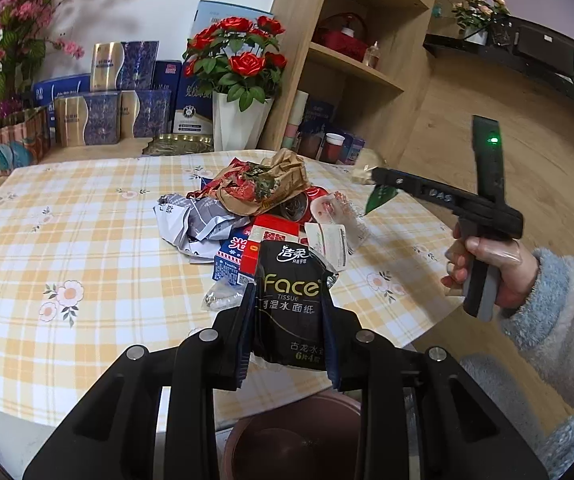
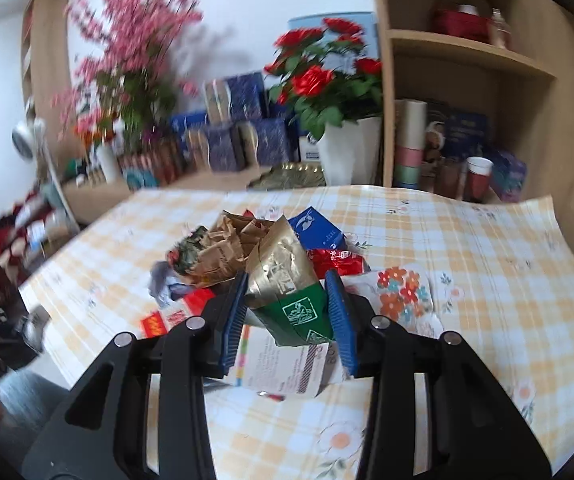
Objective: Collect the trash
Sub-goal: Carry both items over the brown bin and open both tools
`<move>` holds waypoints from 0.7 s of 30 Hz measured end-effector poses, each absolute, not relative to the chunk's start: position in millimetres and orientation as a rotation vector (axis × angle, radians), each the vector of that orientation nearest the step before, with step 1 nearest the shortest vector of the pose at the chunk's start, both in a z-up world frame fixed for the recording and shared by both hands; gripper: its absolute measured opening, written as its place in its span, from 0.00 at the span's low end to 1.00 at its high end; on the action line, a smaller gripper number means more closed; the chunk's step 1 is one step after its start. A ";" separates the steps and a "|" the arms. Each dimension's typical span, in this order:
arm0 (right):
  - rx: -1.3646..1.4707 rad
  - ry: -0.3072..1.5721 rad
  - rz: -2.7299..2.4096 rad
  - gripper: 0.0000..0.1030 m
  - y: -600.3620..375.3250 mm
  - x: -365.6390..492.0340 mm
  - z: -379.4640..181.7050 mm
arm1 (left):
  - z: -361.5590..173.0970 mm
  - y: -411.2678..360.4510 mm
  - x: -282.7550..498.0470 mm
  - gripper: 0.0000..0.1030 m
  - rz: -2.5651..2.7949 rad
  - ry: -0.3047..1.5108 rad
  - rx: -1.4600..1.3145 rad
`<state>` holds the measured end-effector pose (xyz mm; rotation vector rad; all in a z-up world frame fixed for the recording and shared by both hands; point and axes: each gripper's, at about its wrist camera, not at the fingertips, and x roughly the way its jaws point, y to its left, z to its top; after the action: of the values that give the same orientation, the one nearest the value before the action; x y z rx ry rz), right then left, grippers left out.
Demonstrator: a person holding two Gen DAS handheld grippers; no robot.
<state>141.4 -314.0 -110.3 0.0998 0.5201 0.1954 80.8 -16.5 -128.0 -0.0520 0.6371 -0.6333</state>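
Our left claw is clenched on a black tissue pack, held just above the near edge of the worktop, over the rim of a brown bin below. Our right claw grips a gold and green wrapper between its blue pads, lifted above the trash pile. That pile of crumpled brown paper, cartons and wrappers sits mid-worktop on the yellow checked cloth. Behind it stand a white vase of red roses, blue boxes and a wooden shelf.
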 end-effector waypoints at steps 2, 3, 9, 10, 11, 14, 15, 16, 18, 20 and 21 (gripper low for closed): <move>0.152 0.510 0.199 0.40 -315.4 124.0 -112.5 | -127.4 -14.2 71.6 0.28 -0.623 0.639 -0.041; 0.176 0.509 0.203 0.40 -315.2 115.3 -114.8 | -127.6 -13.3 69.1 0.28 -0.618 0.640 -0.038; 0.293 0.541 0.223 0.40 -298.0 51.9 -142.9 | -141.1 -4.9 39.0 0.28 -0.598 0.673 -0.005; 0.297 0.551 0.224 0.40 -292.7 42.2 -148.6 | -146.0 -4.1 31.5 0.28 -0.599 0.685 0.008; 0.292 0.569 0.227 0.40 -284.3 29.5 -156.9 | -149.6 -3.6 26.7 0.28 -0.600 0.693 0.014; 0.277 0.628 0.240 0.40 -261.6 2.6 -179.7 | -161.6 -2.5 11.7 0.28 -0.612 0.712 0.020; 0.283 0.641 0.244 0.40 -257.5 -2.6 -185.2 | -165.2 -2.5 7.4 0.28 -0.615 0.715 0.022; 0.289 0.656 0.247 0.40 -252.3 -8.9 -191.6 | -169.9 -2.6 2.3 0.28 -0.618 0.716 0.025; 0.273 0.682 0.257 0.40 -238.4 -20.0 -203.8 | -179.8 -3.7 -4.4 0.28 -0.620 0.730 0.030; 0.223 0.714 0.271 0.40 -223.7 -27.8 -213.0 | -187.1 -5.4 -8.9 0.29 -0.621 0.734 0.033; 0.194 0.727 0.280 0.40 -217.0 -30.2 -215.7 | -191.0 -6.3 -11.1 0.29 -0.621 0.736 0.036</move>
<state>-30.2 -217.0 -215.7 0.1943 0.7266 0.2797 -11.1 -6.3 -191.0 0.0356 0.7359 -0.6206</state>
